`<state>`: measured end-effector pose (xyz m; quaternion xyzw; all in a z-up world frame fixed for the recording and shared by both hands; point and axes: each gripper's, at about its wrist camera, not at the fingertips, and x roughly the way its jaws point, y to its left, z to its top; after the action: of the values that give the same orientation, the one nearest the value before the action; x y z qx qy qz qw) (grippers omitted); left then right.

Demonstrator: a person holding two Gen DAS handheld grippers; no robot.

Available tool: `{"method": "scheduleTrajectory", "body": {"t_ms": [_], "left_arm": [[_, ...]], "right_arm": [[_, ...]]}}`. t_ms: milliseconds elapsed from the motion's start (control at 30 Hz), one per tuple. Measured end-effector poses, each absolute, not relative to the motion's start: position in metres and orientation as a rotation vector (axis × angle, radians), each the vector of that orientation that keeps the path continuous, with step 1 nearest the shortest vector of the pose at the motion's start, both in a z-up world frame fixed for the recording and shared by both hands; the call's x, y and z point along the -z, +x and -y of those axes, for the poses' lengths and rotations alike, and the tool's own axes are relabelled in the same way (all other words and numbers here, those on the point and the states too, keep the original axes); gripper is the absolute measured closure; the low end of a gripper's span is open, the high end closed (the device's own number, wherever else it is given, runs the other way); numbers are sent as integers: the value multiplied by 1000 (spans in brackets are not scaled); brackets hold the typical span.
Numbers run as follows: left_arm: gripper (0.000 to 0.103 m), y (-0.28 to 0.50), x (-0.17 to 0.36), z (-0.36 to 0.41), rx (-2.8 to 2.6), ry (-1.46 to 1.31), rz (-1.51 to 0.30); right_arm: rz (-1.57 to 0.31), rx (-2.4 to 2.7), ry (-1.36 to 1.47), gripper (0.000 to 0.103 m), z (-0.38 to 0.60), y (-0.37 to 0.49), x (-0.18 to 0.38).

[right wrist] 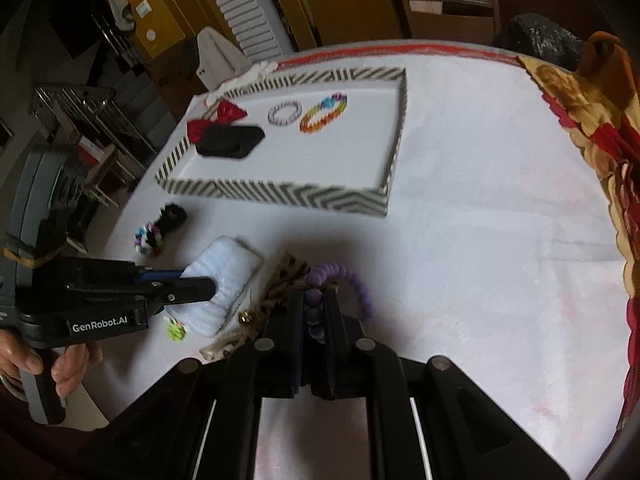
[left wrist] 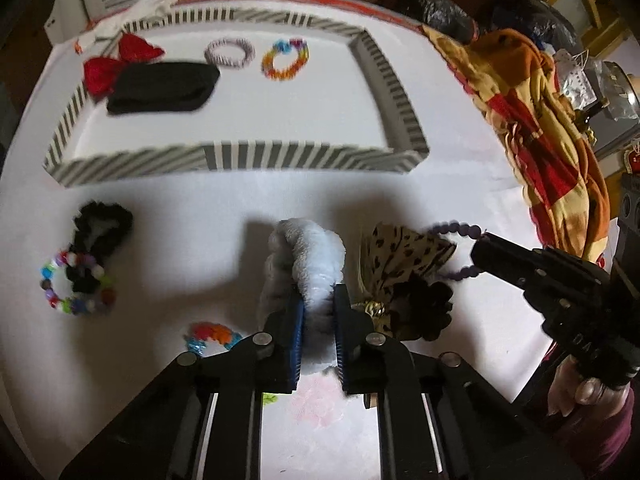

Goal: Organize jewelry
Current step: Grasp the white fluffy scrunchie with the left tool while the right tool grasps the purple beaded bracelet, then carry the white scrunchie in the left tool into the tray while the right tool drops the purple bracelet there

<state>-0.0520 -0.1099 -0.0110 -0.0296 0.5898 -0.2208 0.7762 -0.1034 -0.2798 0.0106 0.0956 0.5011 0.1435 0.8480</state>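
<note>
Left gripper (left wrist: 319,312) clamped on a fluffy white scrunchie (left wrist: 308,258), jaws drawn in close with the fabric squeezed between the blue pads; scrunchie bulging out ahead of the fingertips, low over the white tablecloth (left wrist: 240,208). Same grip seen from the side in the right wrist view: left gripper (right wrist: 200,282) biting the near edge of the white scrunchie (right wrist: 224,280).

Right gripper (right wrist: 314,312) pinched on a purple bead bracelet (right wrist: 352,284), jaws nearly closed with a few beads caught between them and the rest of the loop curving out to the right. In the left wrist view, right gripper (left wrist: 486,250) tip touching the purple bead bracelet (left wrist: 452,228).

Between the two, a leopard-print bow (left wrist: 400,256) lying on the cloth, touching the bracelet and just beside the scrunchie.

Beyond, a striped tray (left wrist: 240,158) holding a red bow (left wrist: 120,62), a black hair band (left wrist: 164,86), a pale bracelet (left wrist: 230,53) and a rainbow bracelet (left wrist: 285,58).

Left of the scrunchie, on the cloth: a black scrunchie (left wrist: 102,226) touching a multicolored bead bracelet (left wrist: 76,284). Near the left gripper, a small colorful clip (left wrist: 212,336).

Patterned orange cloth (left wrist: 540,132) heaped at the right edge of the table.
</note>
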Motion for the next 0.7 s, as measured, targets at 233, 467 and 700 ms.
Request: {"method": "scheduleTrajectory", "body": {"t_ms": [233, 467, 700], "left_arm": [[92, -41, -18, 101, 458, -73, -1203], [92, -26, -34, 94, 423, -70, -1158], [92, -12, -40, 90, 392, -53, -1143]], "right_arm": [[-1002, -305, 221, 94, 288, -100, -41], [-967, -299, 230, 94, 293, -91, -59], [-940, -303, 245, 94, 293, -68, -72]]}}
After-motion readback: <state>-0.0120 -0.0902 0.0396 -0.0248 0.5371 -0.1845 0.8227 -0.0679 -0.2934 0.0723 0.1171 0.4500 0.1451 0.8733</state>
